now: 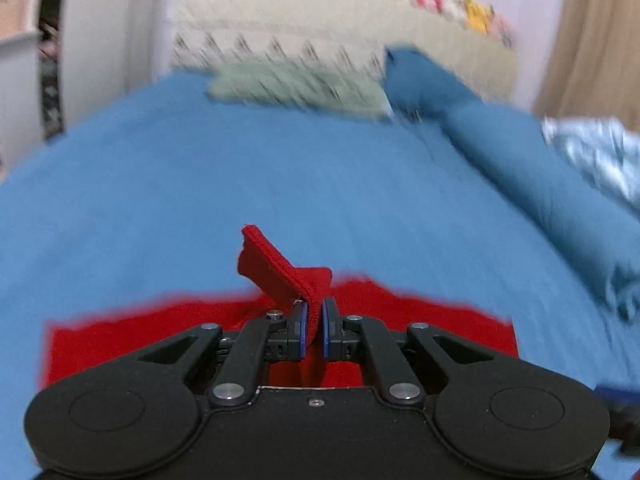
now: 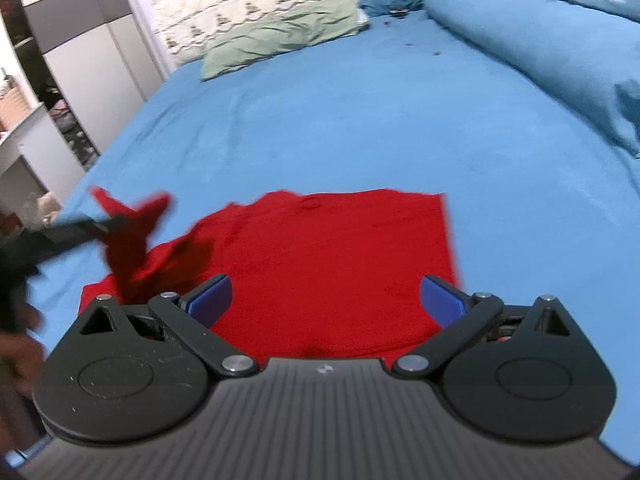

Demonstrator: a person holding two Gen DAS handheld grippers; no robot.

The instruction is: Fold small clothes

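Your left gripper [image 1: 314, 322] is clamped on a raised edge of the red garment [image 2: 328, 256], which lies flat on the blue bed sheet [image 2: 340, 120]. Your right gripper [image 2: 326, 300] hovers over the garment, jaws wide apart and empty

Blue-sheeted bed [image 2: 320, 120] with red garment [image 2: 320, 264], green pillow [image 2: 280, 36], blue duvet [image 2: 540, 40].

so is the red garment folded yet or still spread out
Mostly spread: the red garment lies flat on the blue bed, one corner lifted by the left gripper.
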